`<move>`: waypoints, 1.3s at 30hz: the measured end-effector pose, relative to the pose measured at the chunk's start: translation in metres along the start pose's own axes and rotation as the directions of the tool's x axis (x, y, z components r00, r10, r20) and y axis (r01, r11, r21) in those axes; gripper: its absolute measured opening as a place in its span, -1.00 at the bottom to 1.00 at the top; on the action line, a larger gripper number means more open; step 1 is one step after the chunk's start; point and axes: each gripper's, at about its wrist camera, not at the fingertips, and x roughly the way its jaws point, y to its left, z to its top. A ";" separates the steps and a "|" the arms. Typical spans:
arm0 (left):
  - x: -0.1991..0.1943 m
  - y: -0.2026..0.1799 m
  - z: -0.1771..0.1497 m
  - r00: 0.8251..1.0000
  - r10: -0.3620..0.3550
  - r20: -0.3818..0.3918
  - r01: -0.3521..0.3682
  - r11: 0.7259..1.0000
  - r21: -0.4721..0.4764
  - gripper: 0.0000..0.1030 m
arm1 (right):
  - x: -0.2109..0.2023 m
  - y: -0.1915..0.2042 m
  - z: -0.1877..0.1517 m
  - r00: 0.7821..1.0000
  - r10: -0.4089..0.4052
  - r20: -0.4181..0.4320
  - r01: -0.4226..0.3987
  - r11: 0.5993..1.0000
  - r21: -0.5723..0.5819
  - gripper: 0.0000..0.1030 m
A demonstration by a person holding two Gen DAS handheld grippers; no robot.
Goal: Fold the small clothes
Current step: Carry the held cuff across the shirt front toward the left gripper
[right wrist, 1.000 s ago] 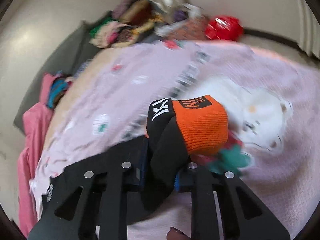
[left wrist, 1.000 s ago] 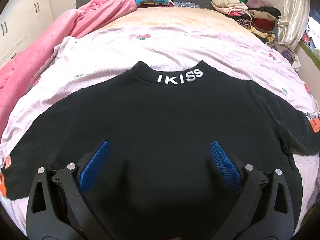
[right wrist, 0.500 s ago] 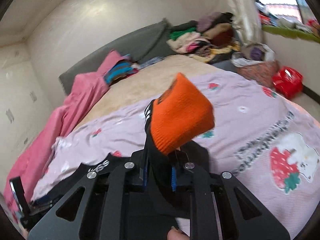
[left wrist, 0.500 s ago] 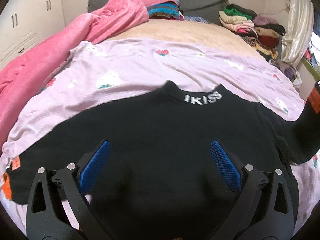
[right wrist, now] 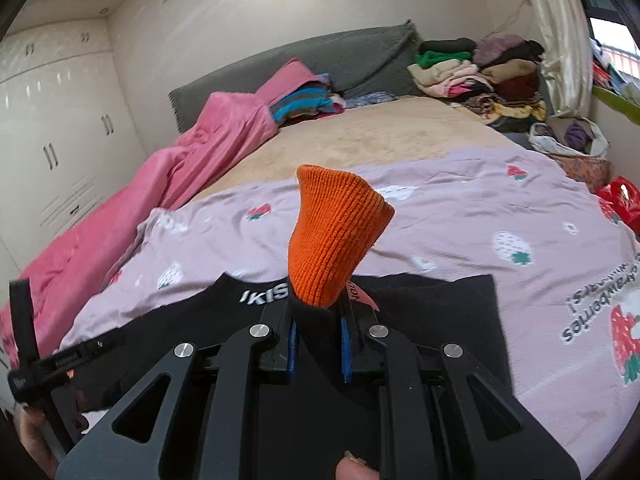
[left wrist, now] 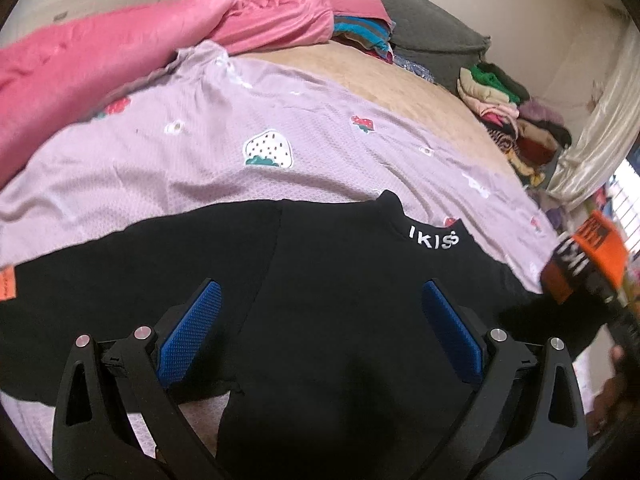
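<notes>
A small black top (left wrist: 344, 280) with white "IKISS" letters on its collar lies flat on a lilac strawberry-print sheet (left wrist: 200, 152). My left gripper (left wrist: 316, 328) is open and empty, low over the top's body. My right gripper (right wrist: 318, 340) is shut on the right sleeve's orange ribbed cuff (right wrist: 336, 240) and holds it raised above the top (right wrist: 440, 308). The cuff also shows at the right edge of the left wrist view (left wrist: 588, 260). The other sleeve's orange tag (left wrist: 6, 284) lies at the far left.
A pink blanket (left wrist: 100, 48) is bunched along the left of the bed. Folded clothes are stacked at the headboard (right wrist: 308, 100) and piled at the back right (right wrist: 480, 72). A bag of clothes (right wrist: 572, 136) and a red bag (right wrist: 620, 200) sit beside the bed.
My right gripper has lifted the orange cuff and carried it in over the top's body. The left gripper has swung to the left and stays open.
</notes>
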 end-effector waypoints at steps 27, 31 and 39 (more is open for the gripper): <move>0.033 0.032 -0.014 0.905 -0.415 -0.091 0.389 0.896 -0.213 0.82 | 0.069 0.128 -0.080 0.947 0.222 -0.232 -0.264 0.949 -0.170 0.15; 0.045 0.025 -0.024 0.907 -0.401 -0.131 0.371 0.906 -0.204 0.74 | 0.046 0.113 -0.087 0.949 0.219 -0.228 -0.260 0.951 -0.168 0.16; 0.060 -0.008 -0.038 0.918 -0.357 -0.171 0.343 0.933 -0.106 0.30 | 0.012 0.060 -0.086 0.974 0.148 -0.173 -0.162 0.984 -0.071 0.22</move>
